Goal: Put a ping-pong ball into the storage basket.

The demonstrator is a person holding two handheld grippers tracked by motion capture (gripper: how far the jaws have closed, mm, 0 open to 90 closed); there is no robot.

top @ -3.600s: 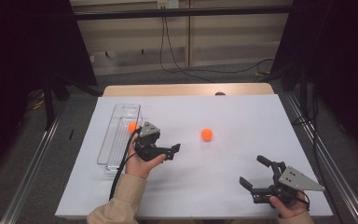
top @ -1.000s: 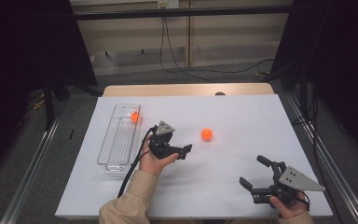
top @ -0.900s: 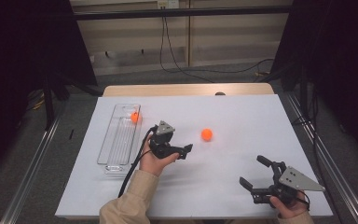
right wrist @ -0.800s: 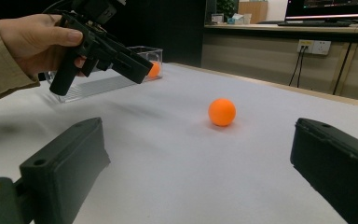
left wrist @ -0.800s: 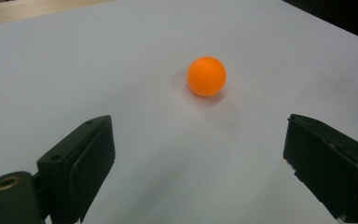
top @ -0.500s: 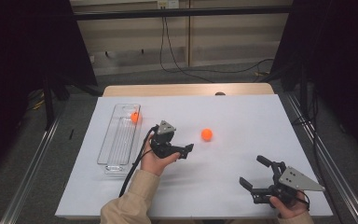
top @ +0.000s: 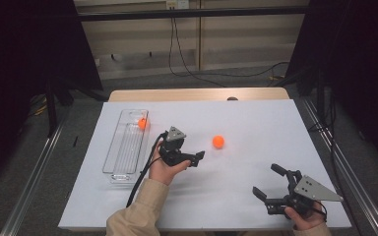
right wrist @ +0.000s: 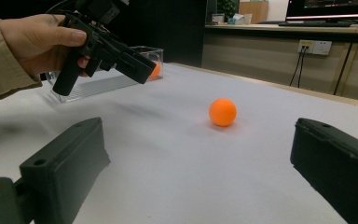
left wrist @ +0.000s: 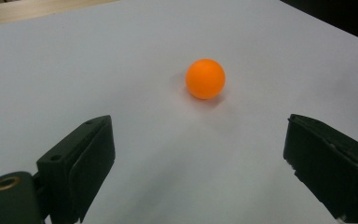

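**Left gripper faces a loose orange ball**

While one orange ball [top: 142, 123] sits inside the far end of the clear tray [top: 123, 162], well left of the loose ball, the left gripper [top: 197, 157] hangs just above the white table [top: 256, 128], a little left of and nearer the person than that loose ball [top: 218, 141]. Its jaws stand wide apart and hold nothing; in the left gripper view the loose ball [left wrist: 205, 78] lies on the table ahead of them, untouched. Right of the loose ball and well nearer the person, the right gripper [top: 268, 184] rests by the table's near edge, jaws likewise spread wide and empty, pointing toward the loose ball [right wrist: 223, 112].
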